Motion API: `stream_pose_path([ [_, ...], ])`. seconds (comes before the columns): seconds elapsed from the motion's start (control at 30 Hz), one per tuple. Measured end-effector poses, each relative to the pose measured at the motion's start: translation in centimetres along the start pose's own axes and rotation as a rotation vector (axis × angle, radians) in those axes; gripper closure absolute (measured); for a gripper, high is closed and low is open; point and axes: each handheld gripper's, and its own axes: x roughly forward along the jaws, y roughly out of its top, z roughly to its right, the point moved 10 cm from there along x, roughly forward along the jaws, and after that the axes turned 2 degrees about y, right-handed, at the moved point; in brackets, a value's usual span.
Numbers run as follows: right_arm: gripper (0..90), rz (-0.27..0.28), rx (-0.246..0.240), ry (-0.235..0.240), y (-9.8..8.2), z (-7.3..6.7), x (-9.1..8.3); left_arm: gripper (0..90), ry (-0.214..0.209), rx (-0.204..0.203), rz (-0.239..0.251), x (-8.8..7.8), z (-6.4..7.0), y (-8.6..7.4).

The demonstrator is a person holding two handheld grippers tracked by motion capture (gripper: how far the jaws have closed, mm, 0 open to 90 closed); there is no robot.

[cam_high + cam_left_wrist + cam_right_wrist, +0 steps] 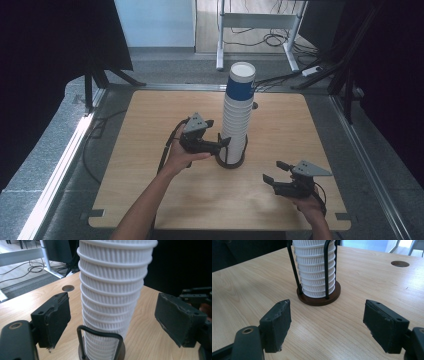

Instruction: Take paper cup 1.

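Although the right gripper (276, 171) sits nearest the table's front edge, the hand that carries it is largely covered by the gripper body and its grey plate in the high view, and the forearm is cut off at the bottom of that view. Its jaws stand apart over bare wood with nothing between them; the gripper is released and points toward the cup holder (319, 297), well apart from it. In the right gripper view the stack is cut off at the top edge.

Farther in, the left hand (181, 155) comes up from the lower edge on a bare forearm, wrist roughly level, and holds the left gripper (223, 141) pointing sideways at the lower part of the stack of white ribbed cups (236, 120). In the left gripper view the stack (111, 292) stands between the two black jaws with a clear gap on each side, so the pads do not press on it: the gripper is released around the stack, not clenched. The holder's base is partly cut off at the bottom of that view.

The stack stands upright in the dark round holder with black wire uprights, near the middle of the wooden table (150, 150). The topmost cup carries a blue band (241, 89). Beyond the table, the floor cables and a white desk frame are small and hard to make out.
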Motion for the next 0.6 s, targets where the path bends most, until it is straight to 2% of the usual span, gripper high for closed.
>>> stream_pose_path([
  [0.13,22.9,-0.009,-0.005,-0.004,-0.1,0.0,0.2,11.3,-0.006,0.009,-0.001,1.2,-0.1,0.6],
  [0.23,22.9,-0.009,-0.004,-0.002,-0.2,0.0,0.2,11.3,-0.025,0.002,0.001,1.9,0.1,1.0],
  [0.3,23.0,-0.009,-0.004,-0.003,-0.2,0.0,0.1,10.0,-0.015,0.019,0.0,2.3,0.2,1.2],
  [0.5,23.0,-0.014,-0.001,-0.001,-0.3,0.0,0.2,9.0,-0.007,0.018,-0.006,3.6,-0.1,1.6],
  [0.6,23.0,-0.02,-0.006,0.0,-0.3,-0.1,0.3,8.1,-0.017,0.014,-0.007,4.2,-0.2,1.5],
])
